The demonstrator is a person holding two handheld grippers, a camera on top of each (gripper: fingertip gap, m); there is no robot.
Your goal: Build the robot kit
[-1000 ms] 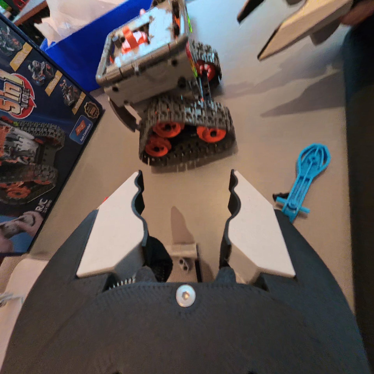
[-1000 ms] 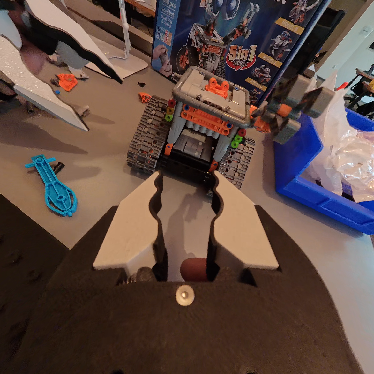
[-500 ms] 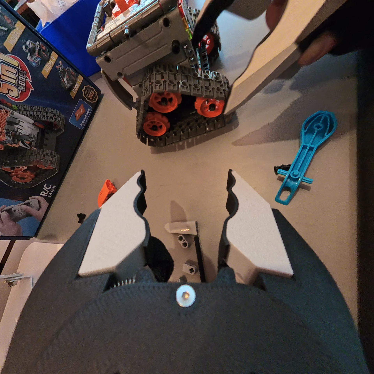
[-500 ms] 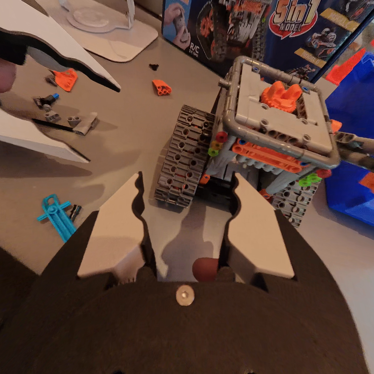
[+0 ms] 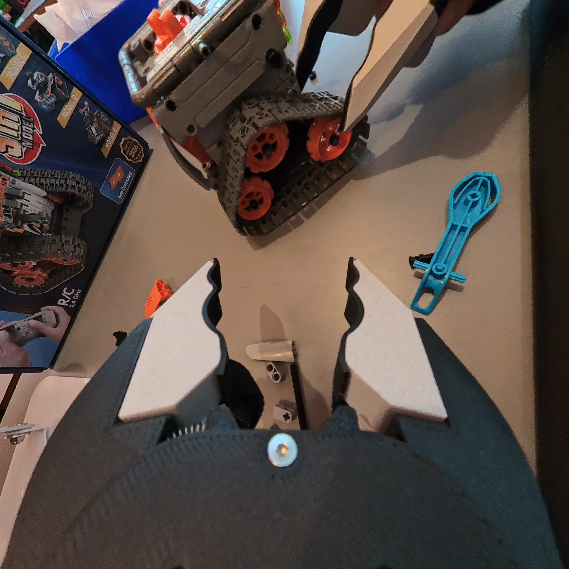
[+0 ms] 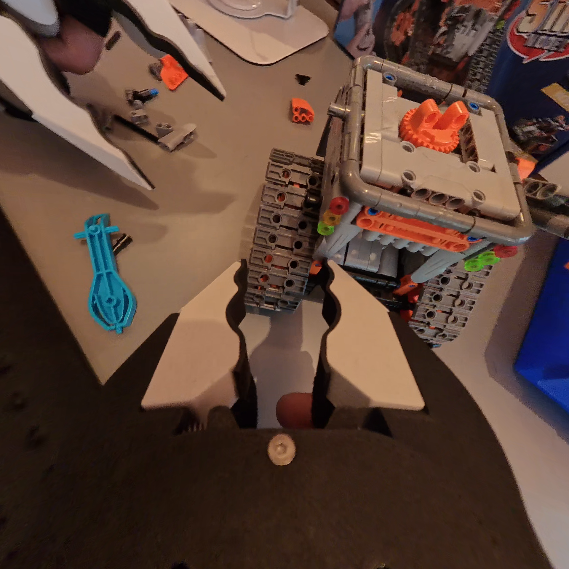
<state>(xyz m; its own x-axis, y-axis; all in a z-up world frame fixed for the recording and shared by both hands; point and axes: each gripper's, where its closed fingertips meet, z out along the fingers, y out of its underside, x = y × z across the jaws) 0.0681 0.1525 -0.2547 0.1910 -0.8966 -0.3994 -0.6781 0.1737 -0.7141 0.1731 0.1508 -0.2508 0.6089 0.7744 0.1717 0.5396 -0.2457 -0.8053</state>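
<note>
My right claw (image 6: 281,271) stands partly open around the near end of the tracked toy vehicle's (image 6: 400,191) grey track (image 6: 280,234), one finger on either side of it; I cannot tell whether the pads press it. The vehicle rests on the grey table (image 6: 200,221), with a printed box (image 5: 46,184) just behind it and a blue bin (image 6: 548,338) beside it. My left claw (image 5: 281,264) hangs wide open and empty above loose grey pieces (image 5: 272,352). A blue plastic tool (image 5: 452,237) lies off to the side.
</note>
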